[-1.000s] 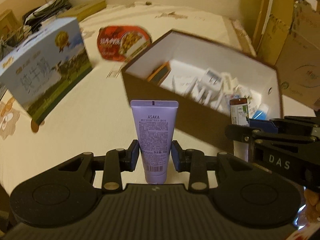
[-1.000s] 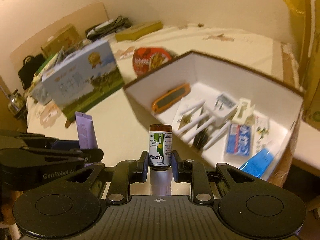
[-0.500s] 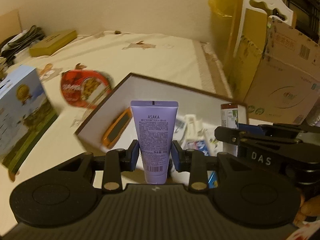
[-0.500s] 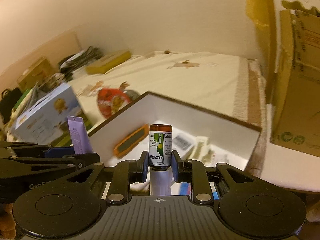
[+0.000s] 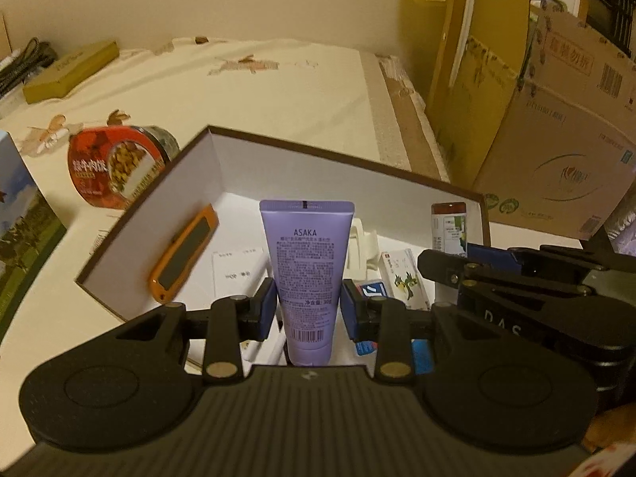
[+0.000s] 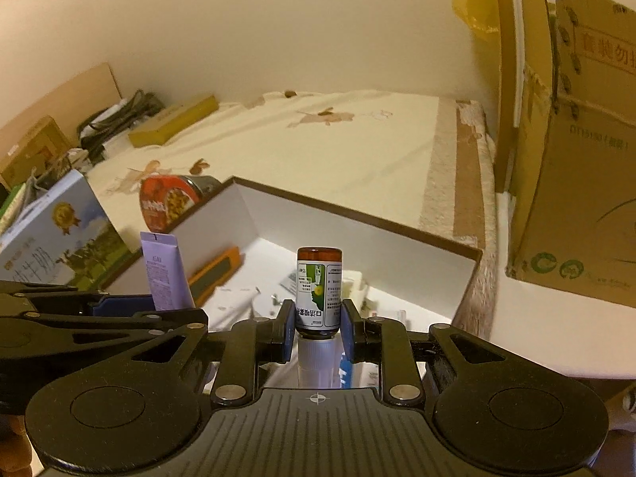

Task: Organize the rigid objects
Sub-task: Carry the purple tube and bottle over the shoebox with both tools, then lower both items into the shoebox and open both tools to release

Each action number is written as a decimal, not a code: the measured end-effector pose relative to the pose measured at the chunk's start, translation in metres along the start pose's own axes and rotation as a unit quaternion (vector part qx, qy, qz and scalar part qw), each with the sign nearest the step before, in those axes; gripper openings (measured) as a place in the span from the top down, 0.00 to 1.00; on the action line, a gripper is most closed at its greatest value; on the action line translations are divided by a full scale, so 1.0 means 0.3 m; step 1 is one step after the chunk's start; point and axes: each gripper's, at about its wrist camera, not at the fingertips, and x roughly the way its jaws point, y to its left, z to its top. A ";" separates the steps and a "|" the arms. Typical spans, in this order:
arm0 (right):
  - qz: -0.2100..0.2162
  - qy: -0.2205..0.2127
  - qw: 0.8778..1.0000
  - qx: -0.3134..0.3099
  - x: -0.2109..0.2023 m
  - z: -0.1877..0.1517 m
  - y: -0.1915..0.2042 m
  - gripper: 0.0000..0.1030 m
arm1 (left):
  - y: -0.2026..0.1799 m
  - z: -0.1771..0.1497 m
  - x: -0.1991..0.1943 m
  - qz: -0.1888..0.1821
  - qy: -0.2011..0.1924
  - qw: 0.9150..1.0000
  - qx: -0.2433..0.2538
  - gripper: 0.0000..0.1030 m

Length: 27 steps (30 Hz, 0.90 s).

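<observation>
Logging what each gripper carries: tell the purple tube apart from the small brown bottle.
The purple tube is flat, soft-sided and taller; the brown bottle is round, rigid and short. The tube's print reads upright with its crimped end up; the bottle's label is upside down, its white cap downward. Both are clamped, above the open box.

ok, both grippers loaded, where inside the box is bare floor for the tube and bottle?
Inside the open box: bare floor in the far corner, between the orange device and the back wall. The near and right side is crowded with cartons and white sticks. The left gripper holds the purple tube, the right gripper the brown bottle.
</observation>
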 end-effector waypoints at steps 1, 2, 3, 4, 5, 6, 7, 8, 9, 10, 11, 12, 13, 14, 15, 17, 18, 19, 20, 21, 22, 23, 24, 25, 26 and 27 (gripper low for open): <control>-0.002 0.002 1.000 0.000 0.006 -0.004 -0.005 0.80 | -0.002 0.000 0.010 0.000 0.003 1.000 0.002 0.71; -0.004 0.004 1.000 0.001 0.011 -0.007 -0.010 0.80 | -0.006 0.000 0.021 0.001 0.006 1.000 0.004 0.71; -0.006 0.006 1.000 0.002 0.017 -0.010 -0.015 0.80 | -0.010 0.001 0.031 0.002 0.008 1.000 0.005 0.71; -0.008 0.009 1.000 0.002 0.022 -0.012 -0.021 0.80 | -0.013 0.001 0.040 0.002 0.011 1.000 0.006 0.71; -0.010 0.010 1.000 0.002 0.027 -0.012 -0.024 0.80 | -0.015 0.002 0.050 0.003 0.014 1.000 0.006 0.71; -0.012 0.011 1.000 0.003 0.030 -0.014 -0.028 0.80 | -0.018 0.003 0.059 0.003 0.016 1.000 0.008 0.71; -0.013 0.012 1.000 0.004 0.033 -0.015 -0.032 0.80 | -0.019 0.004 0.066 0.003 0.017 1.000 0.009 0.71; -0.014 0.012 1.000 0.004 0.034 -0.016 -0.036 0.80 | -0.021 0.005 0.075 0.004 0.019 1.000 0.010 0.71; -0.016 0.013 1.000 0.005 0.037 -0.016 -0.040 0.80 | -0.022 0.004 0.082 0.004 0.021 1.000 0.010 0.71; -0.017 0.013 1.000 0.005 0.038 -0.017 -0.044 0.80 | -0.023 0.005 0.090 0.004 0.024 1.000 0.010 0.71; -0.017 0.013 1.000 0.006 0.040 -0.016 -0.047 0.80 | -0.023 0.006 0.098 0.004 0.026 1.000 0.010 0.71; -0.017 0.014 1.000 0.006 0.041 -0.016 -0.050 0.80 | -0.024 0.004 0.105 0.004 0.028 1.000 0.010 0.71; -0.018 0.014 1.000 0.007 0.043 -0.016 -0.052 0.80 | -0.025 0.006 0.112 0.005 0.030 0.999 0.010 0.71; -0.018 0.014 1.000 0.006 0.044 -0.018 -0.054 0.80 | -0.026 0.005 0.119 0.005 0.031 0.999 0.011 0.71; -0.019 0.014 1.000 0.006 0.045 -0.018 -0.055 0.80 | -0.027 0.005 0.127 0.006 0.034 0.999 0.012 0.71; -0.019 0.015 1.000 0.007 0.047 -0.018 -0.053 0.80 | -0.029 0.007 0.141 0.006 0.038 0.999 0.015 0.71; -0.019 0.016 1.000 0.007 0.048 -0.017 -0.053 0.80 | -0.028 0.009 0.150 0.005 0.041 0.999 0.016 0.71; -0.018 0.016 1.000 0.008 0.049 -0.017 -0.054 0.80 | -0.027 0.010 0.157 0.004 0.044 0.999 0.016 0.71; -0.018 0.016 1.000 0.008 0.051 -0.017 -0.056 0.80 | -0.024 0.012 0.162 0.004 0.044 0.999 0.014 0.71; -0.018 0.017 1.000 0.008 0.053 -0.017 -0.056 0.80 | -0.021 0.015 0.164 0.005 0.042 0.999 0.013 0.71; -0.018 0.017 1.000 0.008 0.053 -0.017 -0.056 0.80 | -0.019 0.019 0.165 0.008 0.039 0.999 0.013 0.70; -0.018 0.017 1.000 0.008 0.053 -0.017 -0.056 0.80 | -0.014 0.022 0.164 0.011 0.038 0.999 0.014 0.69; -0.018 0.016 1.000 0.008 0.052 -0.017 -0.055 0.80 | -0.009 0.025 0.163 0.013 0.037 0.999 0.013 0.69; -0.018 0.017 1.000 0.008 0.053 -0.017 -0.055 0.80 | -0.003 0.027 0.161 0.016 0.036 0.999 0.013 0.69; -0.018 0.017 1.000 0.008 0.053 -0.017 -0.056 0.80 | 0.007 0.028 0.159 0.019 0.036 0.999 0.012 0.68; -0.018 0.018 1.000 0.009 0.054 -0.017 -0.056 0.80 | 0.018 0.027 0.156 0.023 0.036 0.999 0.010 0.68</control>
